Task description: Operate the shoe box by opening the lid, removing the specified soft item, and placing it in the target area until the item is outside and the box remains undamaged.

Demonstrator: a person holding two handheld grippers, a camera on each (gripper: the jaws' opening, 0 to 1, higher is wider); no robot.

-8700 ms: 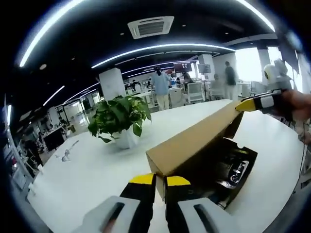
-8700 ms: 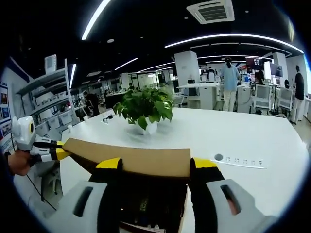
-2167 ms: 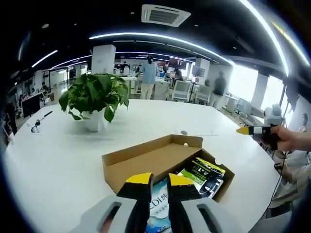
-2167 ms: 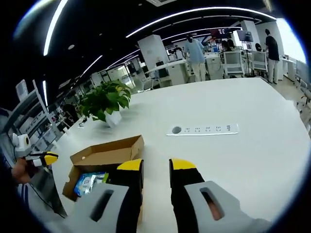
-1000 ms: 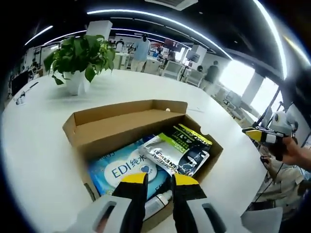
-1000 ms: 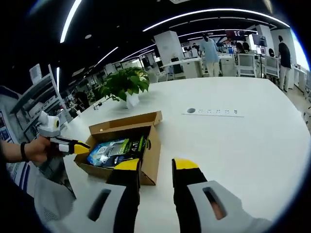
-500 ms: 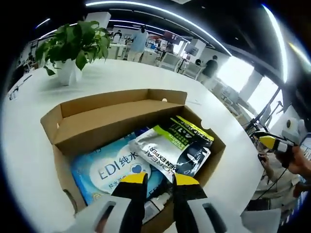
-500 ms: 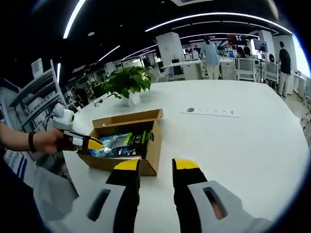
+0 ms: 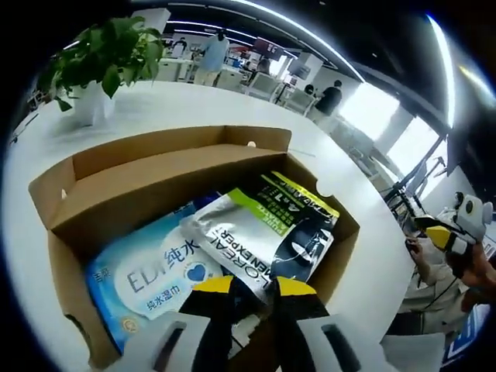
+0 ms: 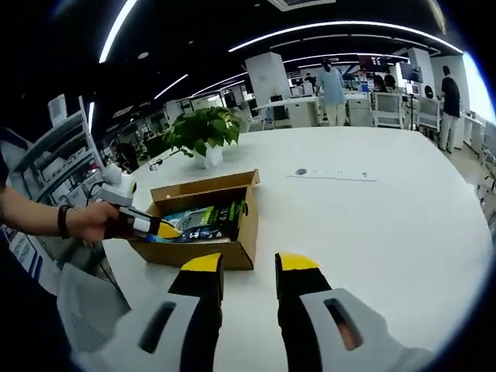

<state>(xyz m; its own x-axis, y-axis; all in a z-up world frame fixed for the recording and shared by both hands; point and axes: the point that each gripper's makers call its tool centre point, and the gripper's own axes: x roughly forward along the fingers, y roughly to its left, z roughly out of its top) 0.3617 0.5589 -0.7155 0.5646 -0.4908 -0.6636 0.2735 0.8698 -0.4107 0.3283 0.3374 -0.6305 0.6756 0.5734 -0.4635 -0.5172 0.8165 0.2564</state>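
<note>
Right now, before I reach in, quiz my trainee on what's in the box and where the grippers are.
1. True or false: the box lid is closed.
2. Which pack lies on top: A) the silver and green pouch, B) the blue wipes pack, C) neither, they lie apart?
3. Which gripper is at the box's open top: the left gripper or the right gripper?

Key:
1. False. The lid is folded back and the contents show.
2. A. The pouch overlaps the wipes pack.
3. The left gripper. The right gripper is over bare table, beside the box.
</note>
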